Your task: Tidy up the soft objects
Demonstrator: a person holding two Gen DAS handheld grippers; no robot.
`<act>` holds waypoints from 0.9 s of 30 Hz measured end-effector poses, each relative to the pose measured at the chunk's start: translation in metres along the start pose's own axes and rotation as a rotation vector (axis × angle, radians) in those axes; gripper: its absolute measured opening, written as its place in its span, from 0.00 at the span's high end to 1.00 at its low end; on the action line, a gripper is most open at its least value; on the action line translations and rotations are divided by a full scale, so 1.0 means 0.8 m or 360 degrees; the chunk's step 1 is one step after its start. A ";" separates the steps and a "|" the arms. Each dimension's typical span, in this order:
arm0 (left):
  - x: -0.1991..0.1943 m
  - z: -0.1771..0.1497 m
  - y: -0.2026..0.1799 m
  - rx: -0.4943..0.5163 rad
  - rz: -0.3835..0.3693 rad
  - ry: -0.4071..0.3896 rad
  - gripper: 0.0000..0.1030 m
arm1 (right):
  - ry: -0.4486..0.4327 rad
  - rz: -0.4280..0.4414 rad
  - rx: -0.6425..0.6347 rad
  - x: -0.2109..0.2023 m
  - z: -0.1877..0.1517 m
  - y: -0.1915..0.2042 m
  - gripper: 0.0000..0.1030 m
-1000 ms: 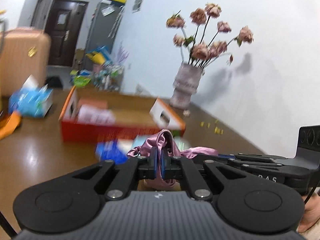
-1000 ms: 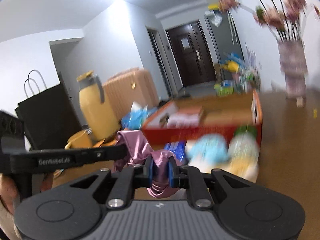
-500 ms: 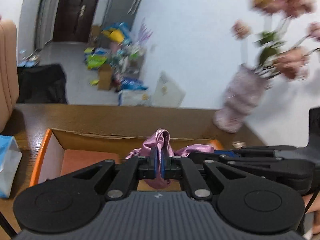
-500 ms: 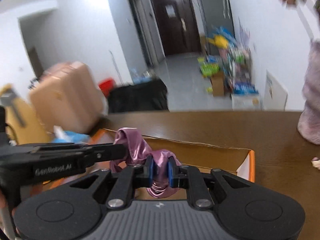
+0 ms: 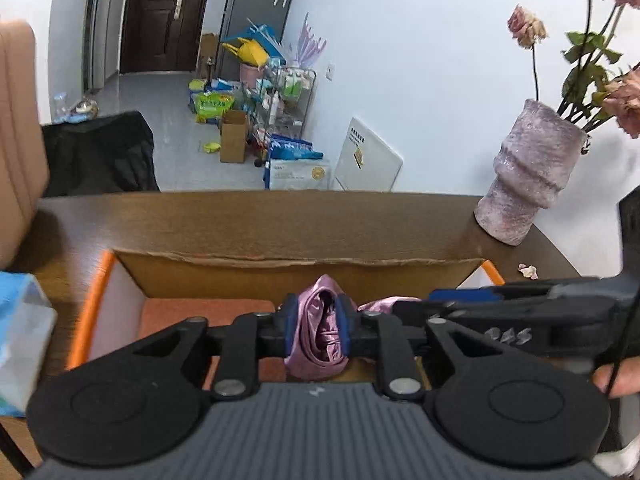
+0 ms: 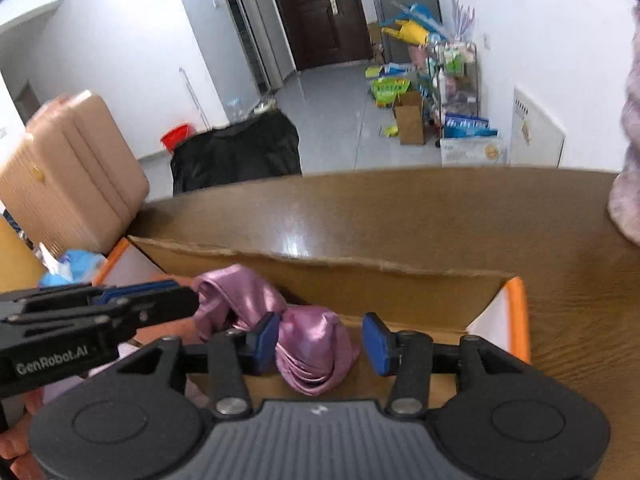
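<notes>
- The pink satin cloth (image 5: 318,330) hangs between the two grippers above the open orange cardboard box (image 5: 94,296), which stands on the brown wooden table (image 6: 420,220).
- Left gripper (image 5: 318,330): its jaws have just been opening. In the left wrist view the blue pads (image 5: 291,330) stand slightly apart, with a bunched fold of the cloth filling the gap and touching both. The hold looks slack, not clamped.
- Right gripper (image 6: 320,344): its jaws have just been opening and now stand plainly released. In the right wrist view the cloth rests against the left pad, and a clear gap shows to the right pad.
- Judged progress: the cloth is at the box and being let go; this item's placement is nearly complete.
- Remaining, as judged: the cloth must drop clear of both grippers and settle inside the box.
- A reddish-brown item (image 5: 192,312) already lies on the box floor.
- A blue plastic pack (image 5: 20,340) sits on the table outside the box. Whether it counts among the soft objects cannot be told.
</notes>
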State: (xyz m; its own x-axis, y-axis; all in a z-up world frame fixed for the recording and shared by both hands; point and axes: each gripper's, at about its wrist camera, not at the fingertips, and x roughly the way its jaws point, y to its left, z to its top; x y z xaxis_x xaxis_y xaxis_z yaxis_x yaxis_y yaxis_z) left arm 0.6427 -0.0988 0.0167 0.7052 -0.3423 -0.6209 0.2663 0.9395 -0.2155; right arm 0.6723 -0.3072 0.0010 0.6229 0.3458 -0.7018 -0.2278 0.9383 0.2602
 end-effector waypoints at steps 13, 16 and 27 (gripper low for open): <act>-0.212 0.003 -0.020 0.0122 0.0261 -0.0218 0.47 | -0.0347 -0.0214 -0.0095 -0.236 -0.011 0.024 0.40; -0.257 -0.014 -0.034 0.0189 0.0275 -0.0299 0.25 | -0.0420 -0.0222 -0.0072 -0.280 -0.031 0.031 0.37; -0.366 -0.202 -0.060 0.0368 0.0395 -0.0567 0.16 | -0.0696 -0.0204 -0.0192 -0.390 -0.222 0.082 0.25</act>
State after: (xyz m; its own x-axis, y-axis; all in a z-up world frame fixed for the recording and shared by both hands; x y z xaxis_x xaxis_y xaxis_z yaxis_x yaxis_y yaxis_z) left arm 0.3171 -0.0414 0.0867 0.9360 -0.1294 -0.3272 0.1719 0.9796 0.1042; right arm 0.3299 -0.3532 0.1191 0.9026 0.2179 -0.3713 -0.1975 0.9759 0.0926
